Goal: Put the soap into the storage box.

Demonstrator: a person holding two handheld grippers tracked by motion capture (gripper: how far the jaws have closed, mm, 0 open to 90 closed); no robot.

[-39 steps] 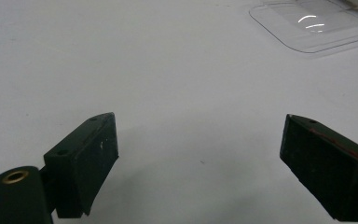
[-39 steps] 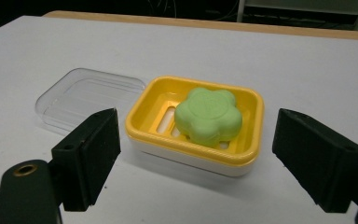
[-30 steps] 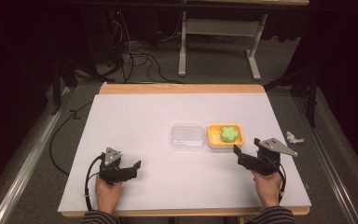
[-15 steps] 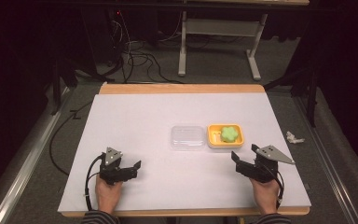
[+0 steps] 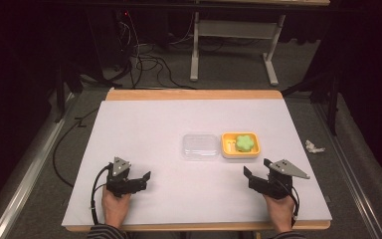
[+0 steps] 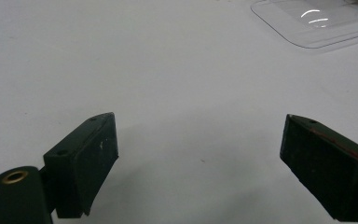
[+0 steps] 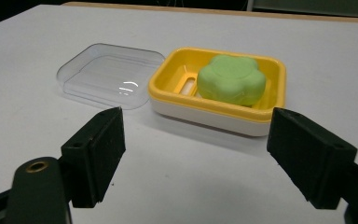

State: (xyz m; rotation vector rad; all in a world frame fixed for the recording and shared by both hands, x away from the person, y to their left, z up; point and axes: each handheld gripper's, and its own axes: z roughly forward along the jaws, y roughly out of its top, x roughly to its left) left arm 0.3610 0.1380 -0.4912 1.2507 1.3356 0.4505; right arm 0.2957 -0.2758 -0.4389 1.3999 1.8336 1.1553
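A: Start at the jaws. How do they stand?

B: The right gripper [image 7: 193, 156] has its two black jaws spread wide with nothing between them, low over the white table top [image 5: 154, 129]. They face the yellow-rimmed, white-bottomed plastic soap dish [image 7: 216, 105], which is near but not touched. The left gripper [image 6: 200, 163] is also spread wide and empty, over bare table.

A: And what sits in the dish?

B: A pale green, flower-shaped bar of soap [image 7: 231, 79], lying in the yellow tray. Just beside the dish, touching or almost touching its side, lies the clear, rounded-rectangle plastic lid [image 7: 107, 74], flat on the table.

A: From above?

B: Dish [image 5: 240, 144] and lid [image 5: 200, 146] sit side by side right of the table's middle. The right gripper [image 5: 256, 180] is near them; the left gripper [image 5: 138, 180] is well apart, at the near left.

A: How far along, then?

B: I'd judge it barely begun. The lid is off, the soap is in, and neither gripper holds anything. If the job is closing the box, lifting the lid and seating it on the dish are both left.
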